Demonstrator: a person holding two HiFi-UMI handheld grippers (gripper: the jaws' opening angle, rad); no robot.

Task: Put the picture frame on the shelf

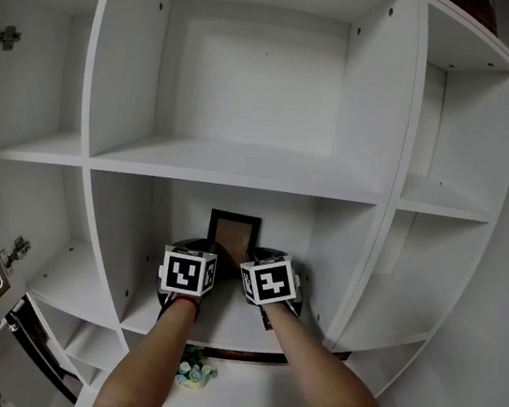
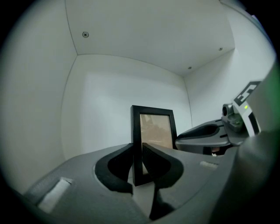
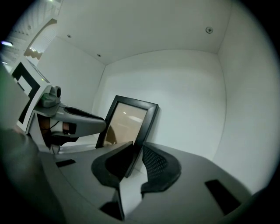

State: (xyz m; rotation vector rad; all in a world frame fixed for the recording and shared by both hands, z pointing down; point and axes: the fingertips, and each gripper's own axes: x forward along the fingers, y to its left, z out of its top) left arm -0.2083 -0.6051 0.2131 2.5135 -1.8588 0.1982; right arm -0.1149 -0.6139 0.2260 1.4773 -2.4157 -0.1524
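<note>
White shelf (image 1: 242, 163), picture frame (image 1: 233, 233) inside

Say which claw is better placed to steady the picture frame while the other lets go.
Left, probably: the left claw pinches the picture frame squarely by its edge; the right claw holds it aslant.

White shelf (image 1: 242, 163), black frame (image 1: 233, 234) with a tan-brown pane, dark grey left gripper (image 2: 141, 146) and right gripper (image 3: 138, 151) with black pads (image 3: 155, 164) (one right pad shows a fine cross-hatch), cubes (image 1: 187, 271) patterned in black-and-white squares, and pale blue, white and green flowers (image 1: 194, 369).
</note>
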